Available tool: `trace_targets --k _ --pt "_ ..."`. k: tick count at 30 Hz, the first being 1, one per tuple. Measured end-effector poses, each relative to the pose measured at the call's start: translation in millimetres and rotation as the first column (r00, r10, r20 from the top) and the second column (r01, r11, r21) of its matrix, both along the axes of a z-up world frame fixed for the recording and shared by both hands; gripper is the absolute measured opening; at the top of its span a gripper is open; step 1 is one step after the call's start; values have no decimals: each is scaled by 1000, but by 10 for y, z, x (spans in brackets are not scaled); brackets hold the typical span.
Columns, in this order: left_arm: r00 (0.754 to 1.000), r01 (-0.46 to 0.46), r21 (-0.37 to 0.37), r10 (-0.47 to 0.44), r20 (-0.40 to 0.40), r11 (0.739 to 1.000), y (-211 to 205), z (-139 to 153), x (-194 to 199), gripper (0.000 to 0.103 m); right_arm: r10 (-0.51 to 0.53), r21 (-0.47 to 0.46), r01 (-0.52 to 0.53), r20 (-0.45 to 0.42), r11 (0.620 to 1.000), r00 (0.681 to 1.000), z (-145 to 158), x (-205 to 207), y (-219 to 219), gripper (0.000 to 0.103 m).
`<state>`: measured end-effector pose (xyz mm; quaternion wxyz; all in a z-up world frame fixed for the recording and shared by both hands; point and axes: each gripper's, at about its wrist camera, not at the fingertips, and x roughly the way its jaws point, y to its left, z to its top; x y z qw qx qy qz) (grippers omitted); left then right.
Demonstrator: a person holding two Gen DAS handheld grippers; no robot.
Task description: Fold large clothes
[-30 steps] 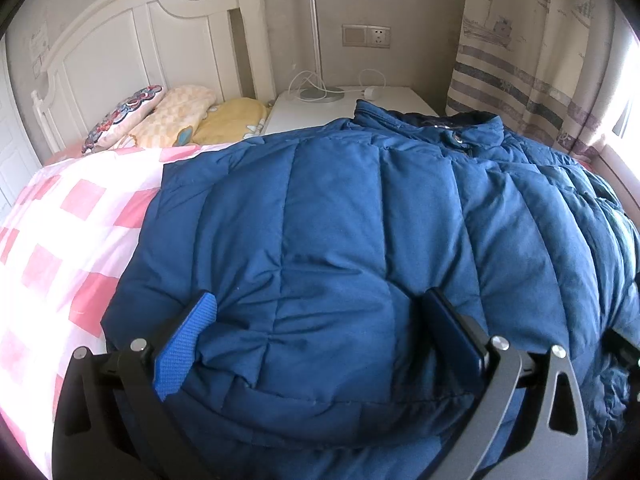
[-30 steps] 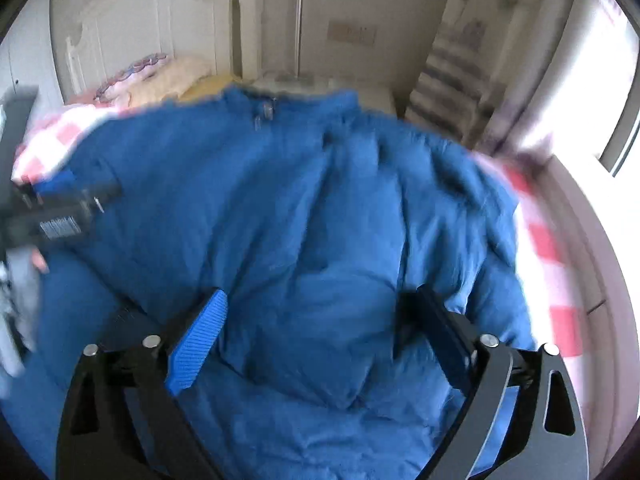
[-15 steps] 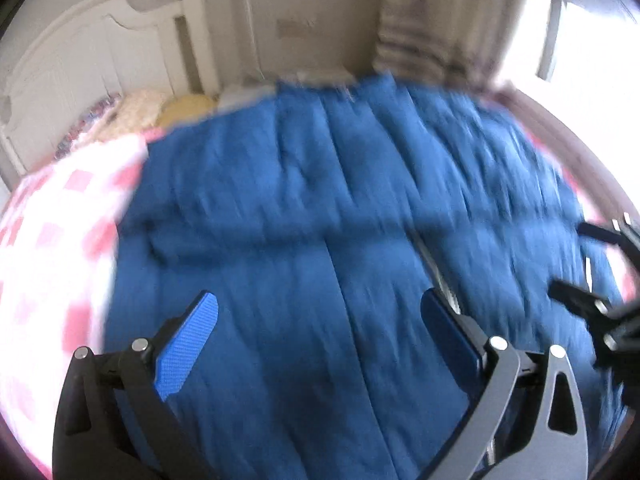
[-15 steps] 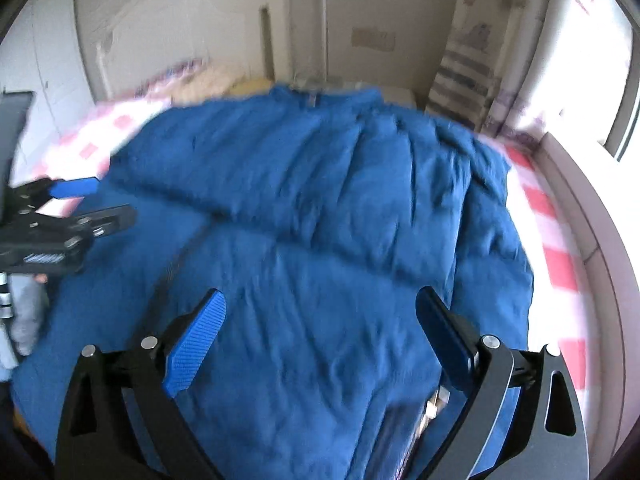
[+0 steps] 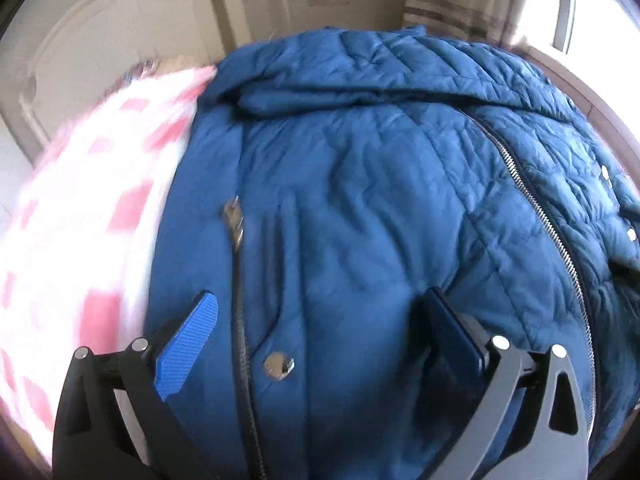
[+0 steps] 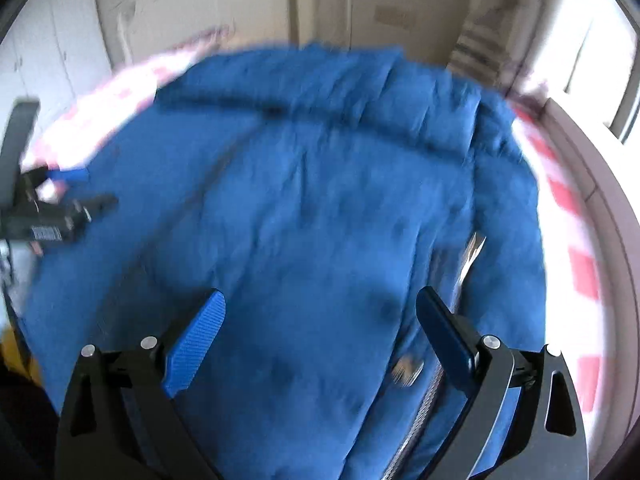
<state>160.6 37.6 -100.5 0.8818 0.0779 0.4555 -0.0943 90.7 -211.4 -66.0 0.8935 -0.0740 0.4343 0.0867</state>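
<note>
A large blue puffer jacket lies spread over a bed, front side up, with its zipper, a zipper pull and a metal snap showing. It also fills the right wrist view. My left gripper is open and empty, just above the jacket's near edge. My right gripper is open and empty over the jacket's lower part. The left gripper shows at the left edge of the right wrist view.
The bed has a pink and white checked cover left of the jacket and on the right in the right wrist view. A white headboard, a wall and a striped curtain stand behind. A window is at right.
Both grippers have pulled back from the jacket's far part toward its near edge. The jacket's lower section with zipper and snap now lies folded up over its body. Both stay open.
</note>
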Motion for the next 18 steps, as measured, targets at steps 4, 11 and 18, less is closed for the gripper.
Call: trace_targets --k 4,11,18 --pt "998 -70 -15 70 -6 997 204 79 -89 101 -59 8 59 -7 998 998 80 -130 -13 92" --pt "998 26 0 -26 58 1000 188 218 -716 101 17 14 -17 39 1000 999 4 -675 244 92" --pt "998 13 31 -15 57 999 272 52 -918 101 -62 52 58 75 997 995 84 -948 103 93"
